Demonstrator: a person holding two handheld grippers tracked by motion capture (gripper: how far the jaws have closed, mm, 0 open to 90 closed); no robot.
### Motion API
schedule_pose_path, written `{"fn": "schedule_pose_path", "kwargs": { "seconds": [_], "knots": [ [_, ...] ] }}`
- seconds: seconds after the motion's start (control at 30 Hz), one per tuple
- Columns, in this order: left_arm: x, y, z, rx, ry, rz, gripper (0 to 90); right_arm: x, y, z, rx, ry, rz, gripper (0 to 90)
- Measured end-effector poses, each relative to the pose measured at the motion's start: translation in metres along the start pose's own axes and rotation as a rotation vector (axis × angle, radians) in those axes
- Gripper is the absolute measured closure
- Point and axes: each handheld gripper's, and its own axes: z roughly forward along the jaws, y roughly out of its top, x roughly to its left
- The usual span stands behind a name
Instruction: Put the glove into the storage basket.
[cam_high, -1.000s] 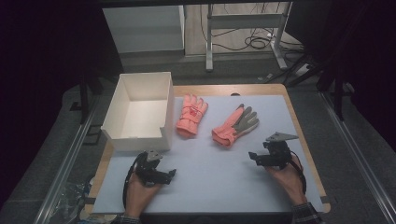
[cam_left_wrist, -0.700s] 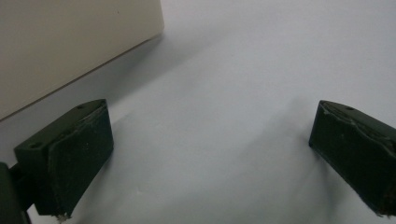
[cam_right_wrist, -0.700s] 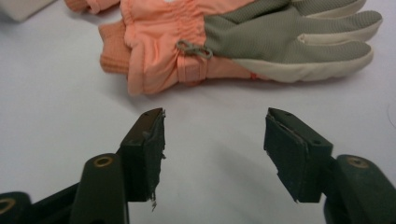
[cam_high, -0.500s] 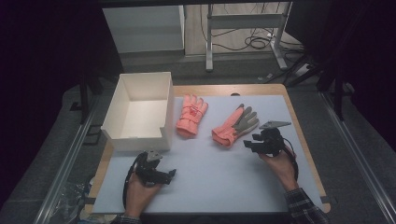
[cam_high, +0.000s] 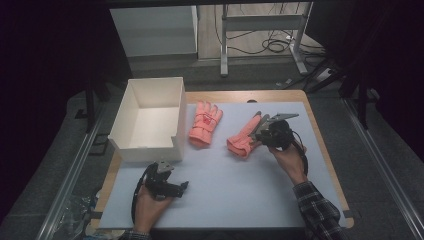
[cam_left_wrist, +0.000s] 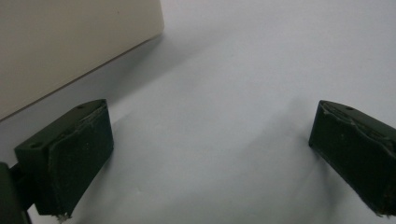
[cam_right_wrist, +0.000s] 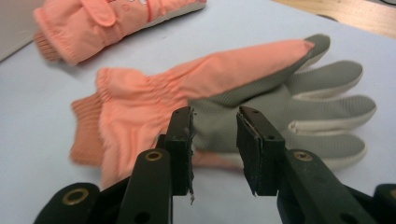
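Two salmon-pink gloves lie on the pale mat. One glove (cam_high: 205, 122) (cam_right_wrist: 112, 23) lies back up near the white box. The other glove (cam_high: 239, 140) (cam_right_wrist: 243, 88) lies palm up, showing its grey palm and fingers. My right gripper (cam_high: 257, 133) (cam_right_wrist: 215, 126) hovers right at this glove's palm, jaws narrowly apart with nothing clamped between them. My left gripper (cam_high: 182, 186) (cam_left_wrist: 210, 154) rests low over the mat in front of the box, jaws spread wide and holding nothing.
An open white box (cam_high: 150, 150) (cam_left_wrist: 70, 42) stands at the table's left, empty inside. The pale mat (cam_high: 240, 195) covers the wooden table (cam_high: 280, 95). Beyond the table's far edge are a metal frame (cam_high: 260, 22) and cables on the floor.
My right gripper has moved left and away from the person, from the mat's right side up to the palm-up glove. The left gripper has stayed put.
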Motion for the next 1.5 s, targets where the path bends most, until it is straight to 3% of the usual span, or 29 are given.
{"fn": "schedule_pose_path", "kwargs": {
  "seconds": [0.23, 0.37, 0.5, 0.6, 0.67, 0.7, 0.73, 0.77, 0.8, 0.83, 1.03, 1.1, 1.23, 1.33, 1.37, 1.5],
  "knots": [
    [0.000, 0.000, 0.000, 0.000, 0.000, 0.001, 0.0, -0.004, 0.013, 0.018, 0.017, -0.073, 0.001, 50.6],
    [0.000, 0.000, 0.000, 0.000, 0.000, 0.002, 0.0, -0.008, 0.012, 0.034, 0.070, -0.132, 0.006, 44.0],
    [0.000, 0.000, 0.000, 0.003, 0.000, 0.005, 0.1, -0.013, 0.005, 0.042, 0.082, -0.113, 0.040, 43.8],
    [0.000, 0.000, 0.000, 0.003, -0.001, 0.004, 0.0, -0.013, 0.000, 0.048, 0.086, -0.120, 0.044, 53.0],
    [0.000, 0.000, 0.000, 0.003, 0.000, 0.005, 0.0, -0.012, -0.003, 0.048, 0.083, -0.118, 0.057, 64.0],
    [0.000, 0.000, 0.000, 0.003, 0.000, 0.005, 0.0, -0.012, -0.003, 0.048, 0.083, -0.118, 0.057, 64.0],
    [0.000, 0.000, 0.000, 0.003, 0.000, 0.005, 0.0, -0.011, -0.006, 0.048, 0.077, -0.116, 0.063, 75.3],
    [0.000, 0.000, 0.000, 0.003, 0.000, 0.004, 0.0, -0.011, -0.006, 0.048, 0.077, -0.116, 0.063, 75.3],
    [0.000, 0.000, 0.000, 0.003, 0.000, 0.005, 0.1, -0.012, -0.006, 0.048, 0.074, -0.103, 0.073, 83.3],
    [0.000, 0.000, 0.000, 0.003, 0.000, 0.005, 0.0, -0.013, -0.006, 0.047, 0.072, -0.100, 0.082, 85.2],
    [0.000, 0.000, 0.000, 0.004, -0.001, 0.004, 0.0, -0.012, -0.004, 0.044, 0.058, -0.094, 0.080, 88.1],
    [0.000, 0.000, 0.000, 0.003, -0.001, 0.004, 0.0, -0.015, -0.001, 0.037, 0.044, -0.071, 0.100, 88.4],
    [0.000, 0.000, 0.000, 0.003, -0.001, 0.003, 0.0, -0.015, 0.003, 0.029, 0.036, -0.059, 0.089, 88.5],
    [0.000, 0.000, 0.000, 0.002, -0.001, 0.004, 0.0, -0.013, 0.006, 0.020, 0.018, -0.023, 0.073, 88.4],
    [0.000, 0.000, 0.000, 0.004, -0.001, 0.004, 0.0, -0.009, 0.007, 0.013, 0.011, 0.015, 0.048, 88.4],
    [0.000, 0.000, 0.000, 0.002, 0.000, 0.002, 0.0, -0.002, 0.007, 0.003, 0.003, 0.057, 0.038, 88.4]
  ]
}}
